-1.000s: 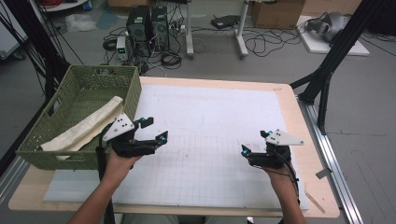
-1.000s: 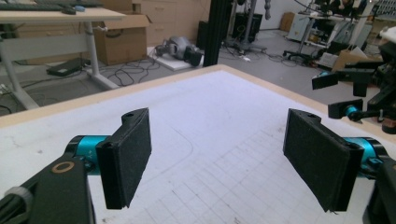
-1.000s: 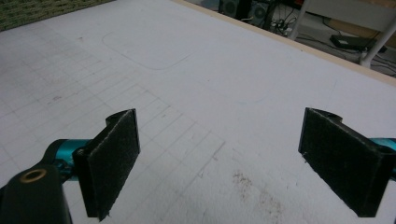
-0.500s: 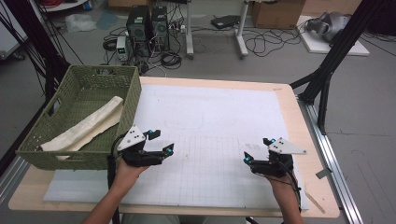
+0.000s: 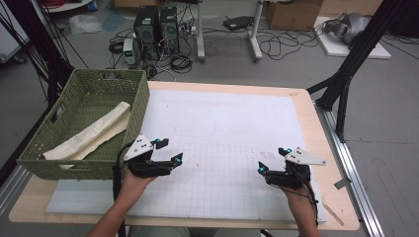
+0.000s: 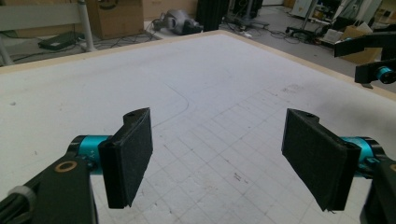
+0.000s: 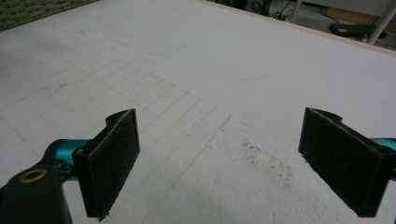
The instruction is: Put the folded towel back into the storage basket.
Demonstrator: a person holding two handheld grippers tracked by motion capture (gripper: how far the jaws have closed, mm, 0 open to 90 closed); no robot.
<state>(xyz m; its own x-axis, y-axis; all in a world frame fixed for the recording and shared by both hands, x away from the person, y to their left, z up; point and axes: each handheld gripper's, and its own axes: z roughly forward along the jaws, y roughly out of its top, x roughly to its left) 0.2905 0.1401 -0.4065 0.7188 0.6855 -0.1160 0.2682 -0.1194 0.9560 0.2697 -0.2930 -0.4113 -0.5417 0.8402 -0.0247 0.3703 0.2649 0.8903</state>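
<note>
White mat (image 5: 232,128) bare, just right of green basket (image 5: 74,158). Inside basket, rolled cream cloth (image 5: 89,136) lying diagonally; placing likely done, nothing left outside. Left gripper (image 5: 167,152) just right of basket, jaws wide, empty. Right gripper (image 5: 271,160) well right of basket, also wide, empty.

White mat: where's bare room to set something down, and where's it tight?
The white mat is bare between the left gripper and the right gripper, and all the way to the far table edge. It is tight on the left: the green basket holds a rolled beige cloth, and the left gripper sits close beside its wall.
</note>
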